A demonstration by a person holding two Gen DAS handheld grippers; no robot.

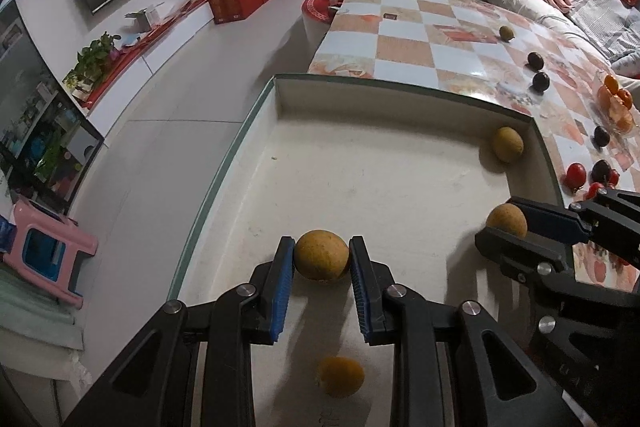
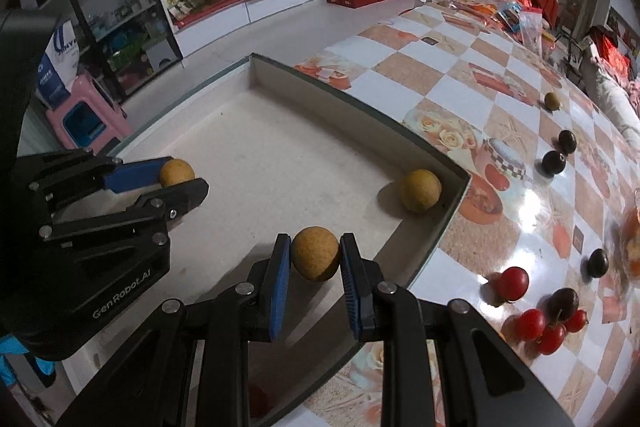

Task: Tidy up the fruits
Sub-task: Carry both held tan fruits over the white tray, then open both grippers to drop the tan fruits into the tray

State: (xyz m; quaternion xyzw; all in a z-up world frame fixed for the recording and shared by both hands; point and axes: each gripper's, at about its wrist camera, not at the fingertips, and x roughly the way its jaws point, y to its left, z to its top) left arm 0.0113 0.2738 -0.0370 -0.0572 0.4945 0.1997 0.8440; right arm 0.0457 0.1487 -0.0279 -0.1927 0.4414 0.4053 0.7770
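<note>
1. We see the table [image 2: 460, 91], covered in a checkered cloth printed with flowers and fruit, running away from us toward a sofa; its left edge drops to bare floor.
2. On its near end sits a shallow white tray [image 1: 384, 179] with a low greenish rim; most of its floor lies bare, leaving room between the fruits.
3. Our left hand-held gripper [image 1: 322, 259] reaches forward and low over the tray, its blue pads clamped on either side of a round tan fruit [image 1: 321, 255].
4. Our right hand-held gripper [image 2: 315, 261] comes in over the tray's right rim, likewise closed on a second tan fruit [image 2: 315, 253]; in the left wrist view it enters from the right at [image 1: 505, 225].
5. A third tan fruit [image 2: 421, 190] rests in the tray's far right corner, just beside both walls.
6. A fourth, more yellow one [image 1: 341, 375] lies on the tray floor beneath the left gripper.
7. Outside the tray, to its right, red tomatoes [image 2: 530, 323] cluster near the rim with a dark plum [image 2: 563, 301] touching them.
8. Farther out, two dark plums [image 2: 554, 163] sit side by side, and a lone greenish fruit [image 2: 552, 101] stands well apart.
</note>
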